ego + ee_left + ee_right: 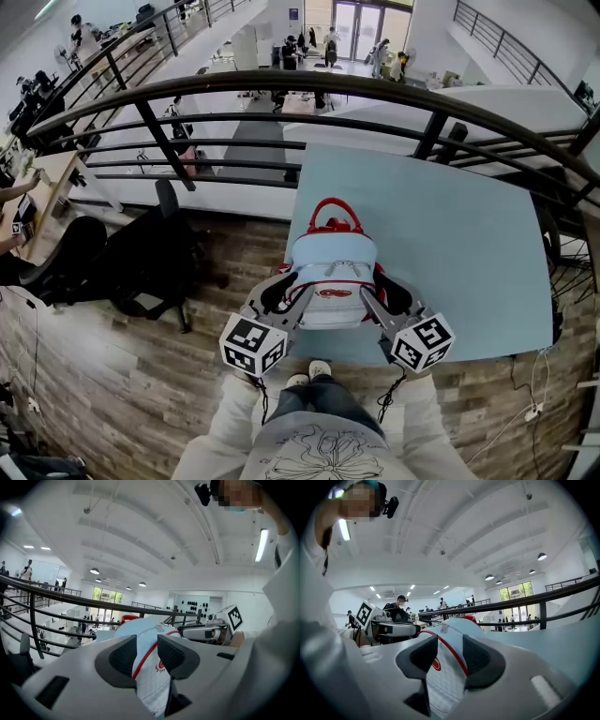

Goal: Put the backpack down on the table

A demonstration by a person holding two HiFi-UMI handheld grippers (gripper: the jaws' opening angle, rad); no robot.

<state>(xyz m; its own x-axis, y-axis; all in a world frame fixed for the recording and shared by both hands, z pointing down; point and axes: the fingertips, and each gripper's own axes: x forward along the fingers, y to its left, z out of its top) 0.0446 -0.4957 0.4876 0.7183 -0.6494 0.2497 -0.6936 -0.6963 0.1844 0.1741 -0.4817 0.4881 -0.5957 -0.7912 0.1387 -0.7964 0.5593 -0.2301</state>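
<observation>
backpack [333, 267] sides hidden by left gripper [286, 298] and right gripper [382, 298] | both spread, backpack between jaws | one backpack, one blue table [450, 253], two grippers

Small light-blue backpack [333, 272] with red piping, a red top handle [335, 208] and a little red logo on the front; it's standing upright on the pale blue surface [450, 253], right at that surface's near edge, left of its middle

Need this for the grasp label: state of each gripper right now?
Left gripper: open, side of the backpack between its jaws.
Right gripper: open, backpack's other side between its jaws.
</observation>
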